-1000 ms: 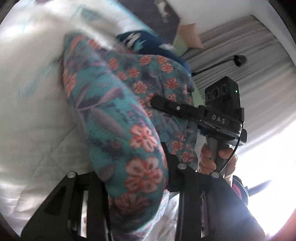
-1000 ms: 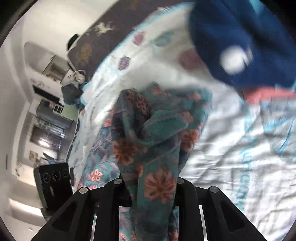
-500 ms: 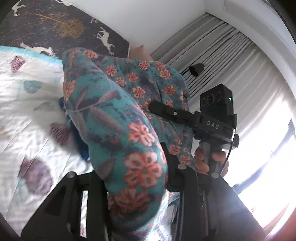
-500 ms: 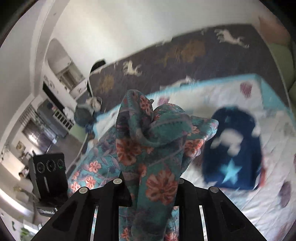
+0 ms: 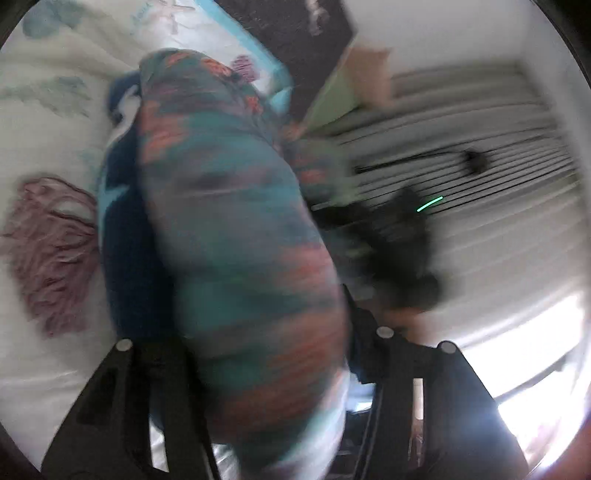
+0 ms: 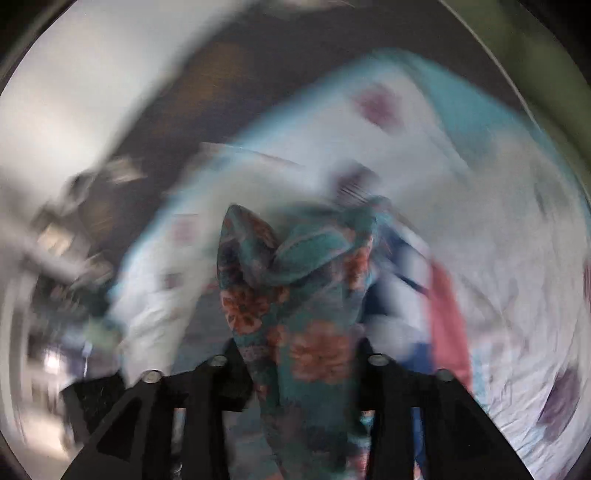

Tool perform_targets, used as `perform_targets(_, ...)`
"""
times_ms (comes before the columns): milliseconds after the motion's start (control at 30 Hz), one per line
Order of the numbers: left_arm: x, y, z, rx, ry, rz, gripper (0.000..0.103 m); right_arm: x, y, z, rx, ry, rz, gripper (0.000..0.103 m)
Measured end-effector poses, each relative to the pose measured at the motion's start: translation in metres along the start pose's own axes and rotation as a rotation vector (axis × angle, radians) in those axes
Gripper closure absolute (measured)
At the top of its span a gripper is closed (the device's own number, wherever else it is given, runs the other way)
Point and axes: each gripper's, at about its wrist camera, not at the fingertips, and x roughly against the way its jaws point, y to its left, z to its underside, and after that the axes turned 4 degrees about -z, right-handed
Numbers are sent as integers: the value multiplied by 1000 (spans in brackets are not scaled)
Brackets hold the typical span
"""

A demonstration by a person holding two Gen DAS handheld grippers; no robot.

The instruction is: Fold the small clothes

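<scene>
A teal garment with orange flowers (image 5: 236, 236) is pinched between the jaws of my left gripper (image 5: 258, 354) and bulges up in front of the camera. The same floral garment (image 6: 295, 310) is also held in my right gripper (image 6: 299, 365), which is shut on it. Both views are strongly blurred by motion. The right gripper's dark body (image 5: 399, 243) shows as a smear to the right in the left wrist view. The cloth hangs in the air above the white bedspread (image 5: 48, 122).
A dark blue garment (image 5: 129, 236) lies on the bed behind the floral cloth, and shows with a pink edge in the right wrist view (image 6: 443, 317). A dark patterned headboard (image 5: 295, 33) and grey curtains (image 5: 498, 129) stand beyond the bed.
Both grippers have swung quickly downward with the floral garment still held. The views have tipped from the wall and curtains back toward the bedspread and the blue garment.
</scene>
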Motion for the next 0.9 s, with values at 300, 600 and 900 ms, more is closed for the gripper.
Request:
perform_targets(300,47,-26,5,-164,44,-283,19,71,36,17,283,-143,438,16)
perform_targets(600,60,-42,32,-292,-38,-504,17,123,84,50,217,-251,-48,16)
perform_targets(900,43,-28,26,-239,8,-429,16,42,48,30,98,-218,92,18)
